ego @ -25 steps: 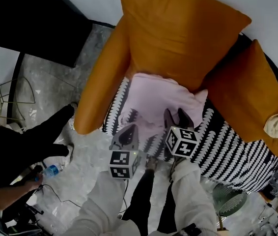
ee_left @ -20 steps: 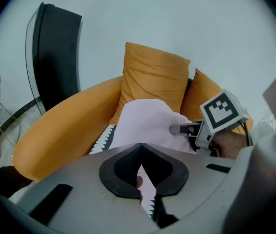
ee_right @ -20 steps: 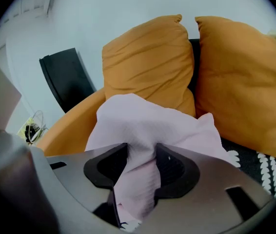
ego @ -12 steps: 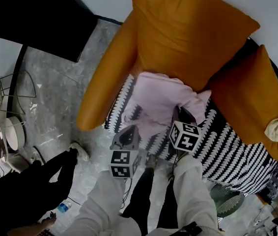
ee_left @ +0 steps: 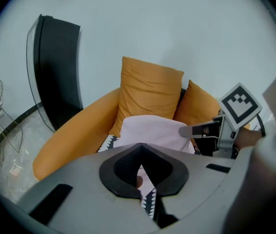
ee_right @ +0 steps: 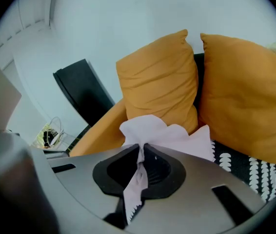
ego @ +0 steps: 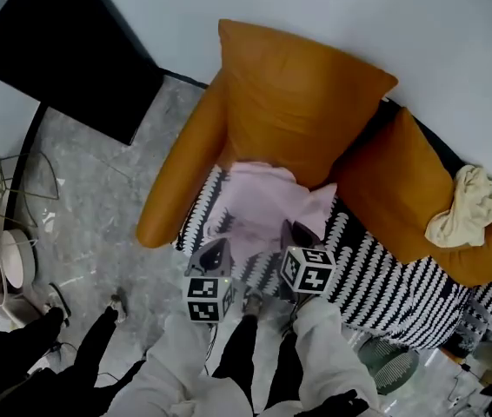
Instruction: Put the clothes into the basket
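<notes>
soft crumpled pink cloth (ego: 259, 205) on patterned black-white cover (ego: 385, 268)

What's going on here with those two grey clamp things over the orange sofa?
A person is holding a gripper in each hand over an orange sofa. The left gripper and the right gripper are both pinched onto the near edge of a pale pink garment that lies on the black-and-white throw. The right one's jaws have just been closing on the cloth. A cream garment lies untouched on top of the right-hand cushion.
</notes>
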Tool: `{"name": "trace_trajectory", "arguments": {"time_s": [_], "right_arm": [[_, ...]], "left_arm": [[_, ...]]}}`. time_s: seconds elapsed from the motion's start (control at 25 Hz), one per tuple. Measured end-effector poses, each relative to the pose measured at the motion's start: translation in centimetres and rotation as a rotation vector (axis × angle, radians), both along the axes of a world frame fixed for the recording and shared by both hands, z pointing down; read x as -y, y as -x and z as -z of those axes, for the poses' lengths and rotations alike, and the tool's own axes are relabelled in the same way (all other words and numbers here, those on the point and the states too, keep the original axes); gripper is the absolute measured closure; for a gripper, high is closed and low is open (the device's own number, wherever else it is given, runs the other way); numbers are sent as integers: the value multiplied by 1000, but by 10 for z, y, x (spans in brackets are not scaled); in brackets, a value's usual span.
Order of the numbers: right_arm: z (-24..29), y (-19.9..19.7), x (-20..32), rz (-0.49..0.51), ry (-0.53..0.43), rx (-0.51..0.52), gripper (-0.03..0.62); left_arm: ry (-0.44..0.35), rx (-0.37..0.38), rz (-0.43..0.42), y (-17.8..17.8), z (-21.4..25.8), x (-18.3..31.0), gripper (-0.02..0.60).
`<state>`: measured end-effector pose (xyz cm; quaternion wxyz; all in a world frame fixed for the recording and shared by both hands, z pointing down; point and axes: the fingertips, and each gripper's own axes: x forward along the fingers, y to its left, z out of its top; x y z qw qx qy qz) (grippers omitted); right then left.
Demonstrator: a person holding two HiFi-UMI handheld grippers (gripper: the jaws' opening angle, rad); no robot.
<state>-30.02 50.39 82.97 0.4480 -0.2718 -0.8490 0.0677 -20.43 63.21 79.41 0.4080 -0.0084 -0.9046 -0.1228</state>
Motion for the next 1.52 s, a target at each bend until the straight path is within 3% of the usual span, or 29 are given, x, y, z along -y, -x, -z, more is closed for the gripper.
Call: {"name": "trace_trajectory", "arguments": {"time_s": [0.24, 0.6, 0.8, 1.12, 1.52], "right_arm": [[76, -19, -4, 7, 18, 4, 556], [180, -30, 23, -80, 86, 20, 556], [217, -59, 41, -133, 139, 0, 556], [274, -75, 107, -243, 156, 70, 556], [316, -107, 241, -492, 134, 173, 556]], "left_arm": [[11, 48, 10, 0, 60, -3, 581], [-18, 130, -21, -1, 146, 14, 581], [-31, 132, -64, -8, 176, 31, 581], [-51, 207, -234, 12, 225, 104, 581], [-76, 251, -543, 16, 257, 247, 581]]}}
